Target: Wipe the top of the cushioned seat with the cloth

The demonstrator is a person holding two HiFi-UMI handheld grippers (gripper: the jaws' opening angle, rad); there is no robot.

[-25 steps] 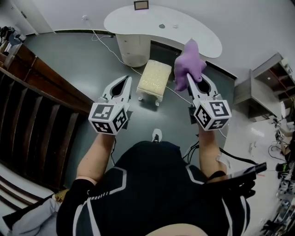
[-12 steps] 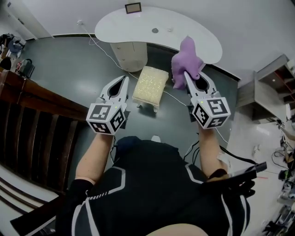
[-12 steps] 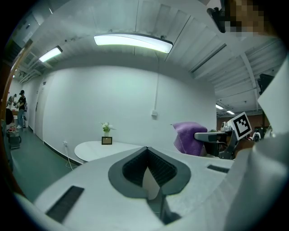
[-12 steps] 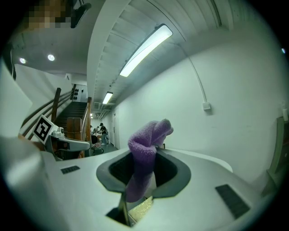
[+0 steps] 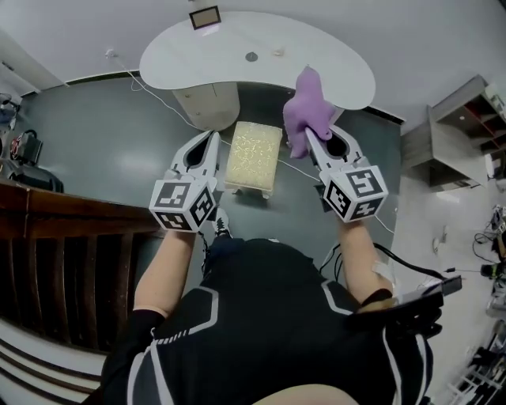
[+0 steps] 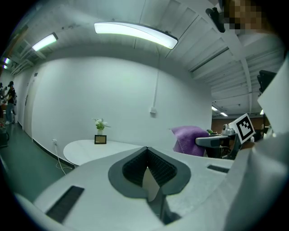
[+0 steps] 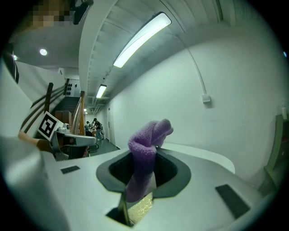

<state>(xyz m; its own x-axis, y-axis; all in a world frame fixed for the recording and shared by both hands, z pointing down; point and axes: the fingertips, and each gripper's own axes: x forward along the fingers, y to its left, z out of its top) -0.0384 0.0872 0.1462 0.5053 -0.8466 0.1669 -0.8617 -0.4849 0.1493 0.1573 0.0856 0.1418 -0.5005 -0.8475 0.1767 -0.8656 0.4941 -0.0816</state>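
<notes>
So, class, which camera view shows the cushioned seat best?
The head view: the cushioned seat shows its whole top. The right gripper view catches only a sliver under its jaws; the left gripper view shows nothing certain.

— Cloth, seat?
— Cloth (image 5: 310, 107) purple; cushioned seat (image 5: 253, 154) cream, speckled.
— Your tools?
— My left hand-held gripper (image 5: 212, 136) and right hand-held gripper (image 5: 310, 136): white, black-and-white square markers. Floor (image 5: 118, 134) dark grey-green, bench (image 5: 237, 47) white.

We find no legible text, brand or no. anywhere; the cubes on the left gripper (image 5: 213, 137) and right gripper (image 5: 307, 135) carry only b/w square markers, no letters; the small frame (image 5: 204, 17) on the white table (image 5: 237, 49) perhaps holds print, too small to read.
</notes>
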